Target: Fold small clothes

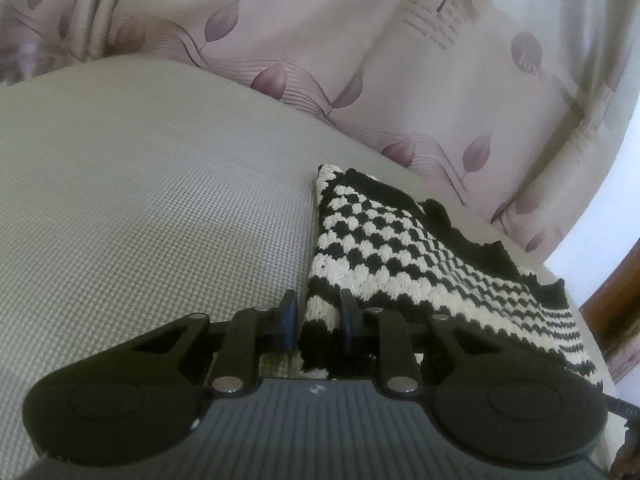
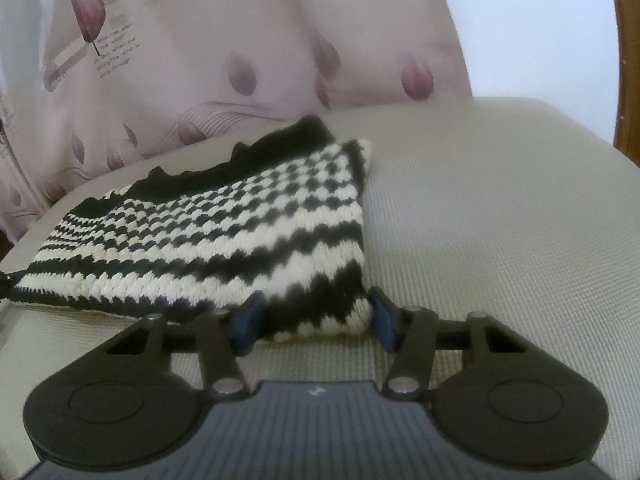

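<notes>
Grey mat w/ leaf-print curtain behind – wood frame at edge.

- My knit garment is black and cream, checked above, striped below.
- The surface at left is grey-beige weave.
- The curtain up top is pale pink with mauve leaves.
- My finger pads are blue.

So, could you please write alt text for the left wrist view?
The left gripper is shut on the near corner of a black-and-white knit lying flat on a grey mat. A pale curtain with purple leaves hangs behind.
</notes>
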The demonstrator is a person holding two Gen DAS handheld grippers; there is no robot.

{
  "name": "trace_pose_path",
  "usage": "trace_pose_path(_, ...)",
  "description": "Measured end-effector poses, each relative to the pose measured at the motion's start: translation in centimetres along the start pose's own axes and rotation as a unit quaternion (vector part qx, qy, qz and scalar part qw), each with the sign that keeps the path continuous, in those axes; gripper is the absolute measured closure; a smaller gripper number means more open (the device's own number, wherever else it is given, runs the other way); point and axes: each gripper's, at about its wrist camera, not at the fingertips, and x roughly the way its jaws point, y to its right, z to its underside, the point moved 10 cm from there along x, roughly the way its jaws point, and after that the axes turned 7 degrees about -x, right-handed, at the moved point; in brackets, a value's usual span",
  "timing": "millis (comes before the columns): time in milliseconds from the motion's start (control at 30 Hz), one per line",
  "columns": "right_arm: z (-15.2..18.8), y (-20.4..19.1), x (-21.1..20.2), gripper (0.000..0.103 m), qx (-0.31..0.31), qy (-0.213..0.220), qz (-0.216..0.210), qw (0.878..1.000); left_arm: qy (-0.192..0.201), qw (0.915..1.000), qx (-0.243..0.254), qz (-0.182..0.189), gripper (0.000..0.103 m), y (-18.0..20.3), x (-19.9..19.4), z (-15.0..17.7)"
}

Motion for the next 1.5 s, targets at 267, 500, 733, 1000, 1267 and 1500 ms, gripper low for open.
trace_pose_path(267,-0.8,0.8,-2.0,0.048,0.033,0.059,0.0,0.998,0.033,0.9985,0.036,-0.024,0.049,0.9,-0.3,0.0)
trace_pose_path(500,-5.6,-1.8,-2.9,0.054,-0.012,0.128,-0.014,0.992,0.049,0.9984,0.016,-0.025,0.028,0.1,-0.8,-0.4)
trace_pose_path(733,-4.5,-0.6,4.8,0.073,-0.026,0.016,0.012,0.999,0.052,0.9982,0.012,-0.027,0.027,-0.1,-0.9,-0.5)
trace_pose_path(1000,-7.1,-1.1,2.5,0.072,-0.021,0.053,0.002,0.998,0.052,0.9982,0.017,-0.025,0.019,0.1,-0.9,-0.4)
trace_pose_path(1267,-11.9,-3.3,9.7,0.072,-0.092,0.034,0.028,0.995,0.059,0.9977,0.01,-0.033,0.014,-0.3,-1.0,-0.6)
trace_pose_path(1500,-10.6,0.2,12.3,0.072,-0.005,-0.004,0.036,0.999,0.06,0.9977,0.009,-0.031,0.012,-0.4,-1.0,-0.7)
